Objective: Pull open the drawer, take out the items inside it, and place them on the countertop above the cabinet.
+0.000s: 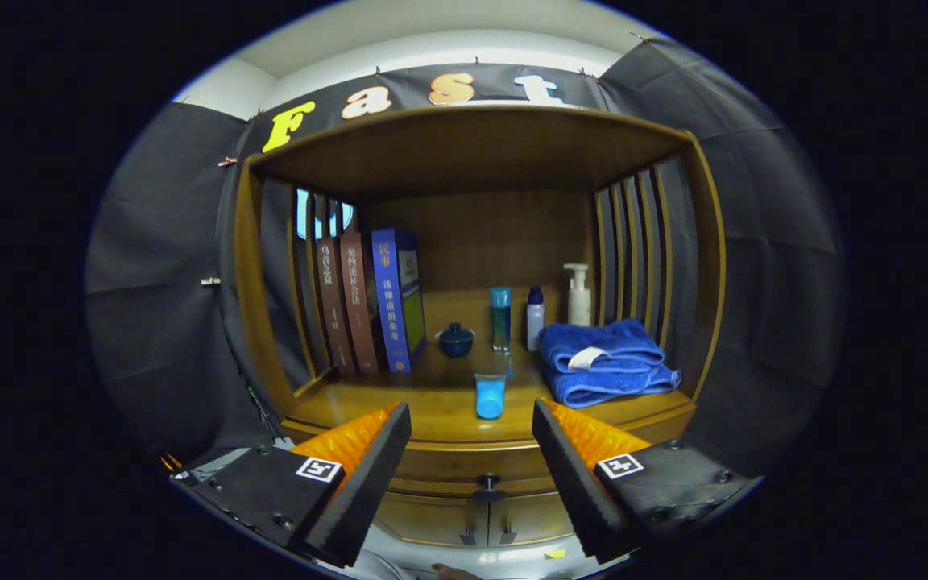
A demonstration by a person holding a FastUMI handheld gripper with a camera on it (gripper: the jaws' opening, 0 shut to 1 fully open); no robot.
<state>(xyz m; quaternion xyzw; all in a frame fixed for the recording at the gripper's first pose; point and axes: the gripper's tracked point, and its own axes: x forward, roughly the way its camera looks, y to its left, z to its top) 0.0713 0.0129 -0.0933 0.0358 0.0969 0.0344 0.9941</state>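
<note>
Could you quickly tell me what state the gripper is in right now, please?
Gripper: open, fingers spread wide and holding nothing, with the dark round drawer knob on the closed wooden drawer just ahead between them.

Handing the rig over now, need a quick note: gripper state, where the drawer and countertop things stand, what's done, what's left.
Gripper: open, fingers spread, holding nothing, aimed at the wooden cabinet from the front.
Wooden drawer with the dark round knob: looks shut, knob between and just beyond the fingertips, not yet touched.
Wooden countertop: a small blue tube stands at the front edge; behind it a dark blue lidded bowl, a tall clear-blue bottle, a small white bottle, a white pump bottle, a folded blue towel and upright books.
Done: nothing visible yet.
Left: grip the knob, pull the drawer open, lift out its contents, set them on the countertop.
</note>
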